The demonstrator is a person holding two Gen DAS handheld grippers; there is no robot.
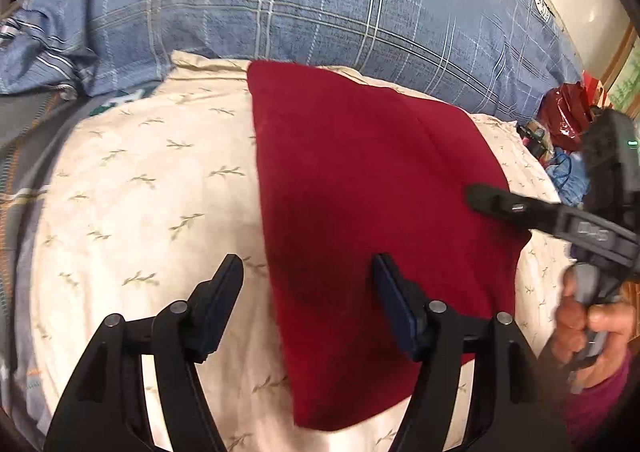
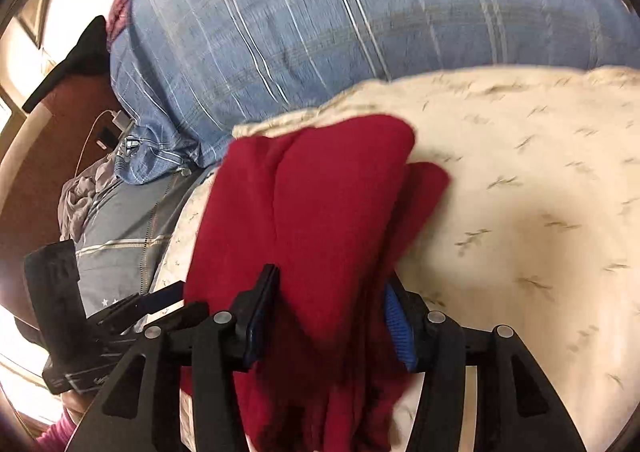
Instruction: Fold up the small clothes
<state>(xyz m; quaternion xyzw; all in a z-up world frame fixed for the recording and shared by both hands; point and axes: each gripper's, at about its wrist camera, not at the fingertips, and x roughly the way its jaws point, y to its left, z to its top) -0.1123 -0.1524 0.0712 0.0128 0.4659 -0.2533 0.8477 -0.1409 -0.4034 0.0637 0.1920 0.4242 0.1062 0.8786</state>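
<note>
A dark red garment (image 1: 360,192) lies folded and flat on the cream leaf-print sheet (image 1: 140,192). My left gripper (image 1: 307,260) is open and straddles the garment's left edge: one finger is over the sheet, the other over the red cloth. In the left wrist view, one of the right gripper's fingers (image 1: 496,206) rests on the garment's right edge. In the right wrist view the red garment (image 2: 320,212) bunches up between the jaws of my right gripper (image 2: 332,276). Its blue pad (image 2: 396,324) shows bare, so the pads are not pressing on the cloth.
A blue plaid quilt (image 1: 320,4) is heaped behind the sheet. A person's hand (image 1: 580,324) holds the right tool. A red bag and clutter (image 1: 568,112) sit beyond the bed's right side. Grey clothes (image 2: 80,204) and a charger with cable (image 2: 116,120) lie to the left.
</note>
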